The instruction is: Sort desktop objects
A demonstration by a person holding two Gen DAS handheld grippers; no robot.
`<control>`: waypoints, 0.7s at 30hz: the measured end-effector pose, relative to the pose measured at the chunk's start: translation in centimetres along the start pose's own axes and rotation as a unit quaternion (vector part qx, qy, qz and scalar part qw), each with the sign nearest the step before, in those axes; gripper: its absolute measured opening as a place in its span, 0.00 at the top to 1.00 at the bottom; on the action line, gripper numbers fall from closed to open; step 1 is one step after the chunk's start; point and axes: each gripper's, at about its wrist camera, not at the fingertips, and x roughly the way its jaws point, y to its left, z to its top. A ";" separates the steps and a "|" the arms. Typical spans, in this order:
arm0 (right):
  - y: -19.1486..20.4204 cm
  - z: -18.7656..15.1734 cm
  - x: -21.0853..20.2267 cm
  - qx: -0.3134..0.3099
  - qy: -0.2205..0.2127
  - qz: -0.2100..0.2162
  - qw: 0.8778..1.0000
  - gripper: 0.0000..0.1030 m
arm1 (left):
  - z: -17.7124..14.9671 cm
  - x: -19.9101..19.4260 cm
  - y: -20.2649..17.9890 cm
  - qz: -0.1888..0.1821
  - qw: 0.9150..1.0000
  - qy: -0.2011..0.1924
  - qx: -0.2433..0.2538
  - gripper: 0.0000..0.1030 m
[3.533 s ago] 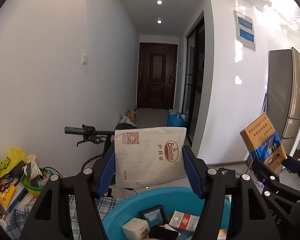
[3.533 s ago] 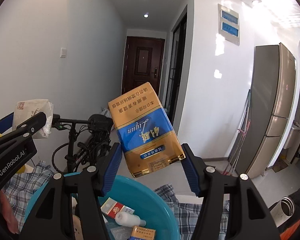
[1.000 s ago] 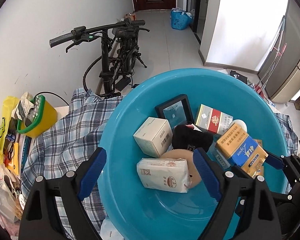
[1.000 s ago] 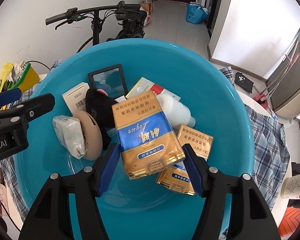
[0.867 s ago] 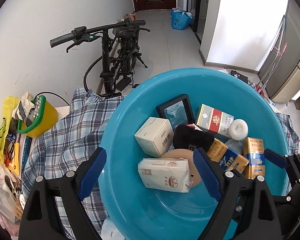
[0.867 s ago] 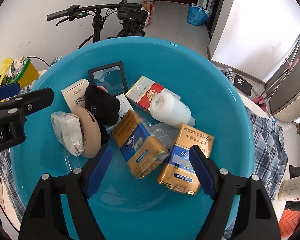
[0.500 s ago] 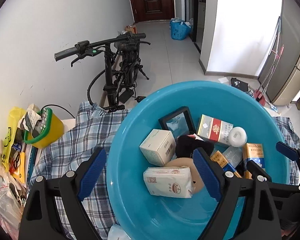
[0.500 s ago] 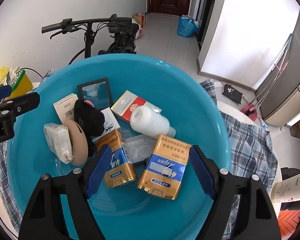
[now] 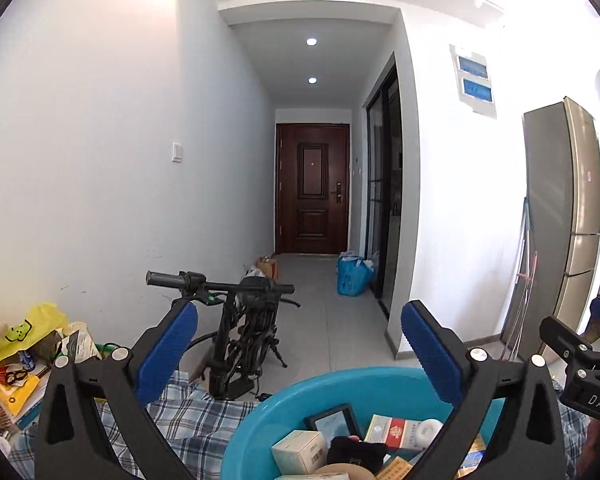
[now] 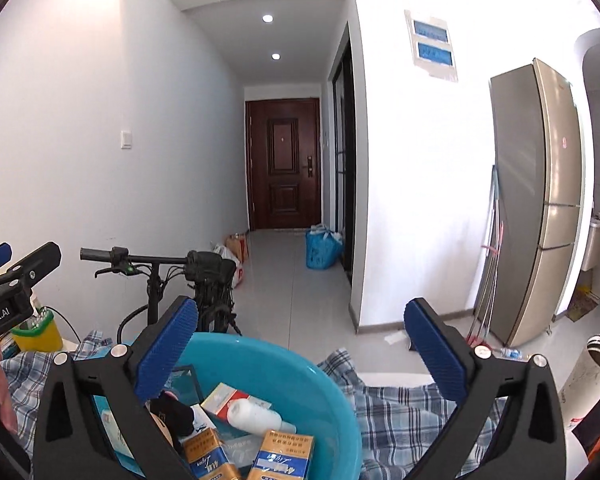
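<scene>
A blue plastic basin sits on a plaid cloth below both grippers. It holds a white box, a black-framed item, a red-and-white pack, a white bottle, a black soft item and two gold-and-blue packs. My left gripper is open and empty, raised above the basin's near side. My right gripper is open and empty, also raised above it. The tissue pack is out of sight.
A plaid cloth covers the table. A yellow cup with a green rim and a cluttered pile with a yellow bag lie at the left. A bicycle stands behind the table. A metal flask stands at the right.
Both grippers let go of their loads, the tissue pack and the gold-and-blue pack, into the basin. Both then tilted up from looking down into the basin to looking along the hallway.
</scene>
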 end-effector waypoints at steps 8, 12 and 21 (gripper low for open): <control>1.4 0.5 -0.1 -0.022 -0.003 0.003 1.000 0.00 | -0.1 -1.4 -1.0 -0.016 1.000 -0.001 0.018 0.00; 0.9 0.1 -0.8 -0.026 0.008 0.002 1.000 0.00 | 0.0 -2.7 -1.1 -0.018 0.999 -0.012 0.028 0.00; 1.5 0.4 -3.2 -0.054 0.010 -0.013 0.998 0.00 | 0.5 -5.3 0.6 0.017 1.000 0.012 -0.001 0.00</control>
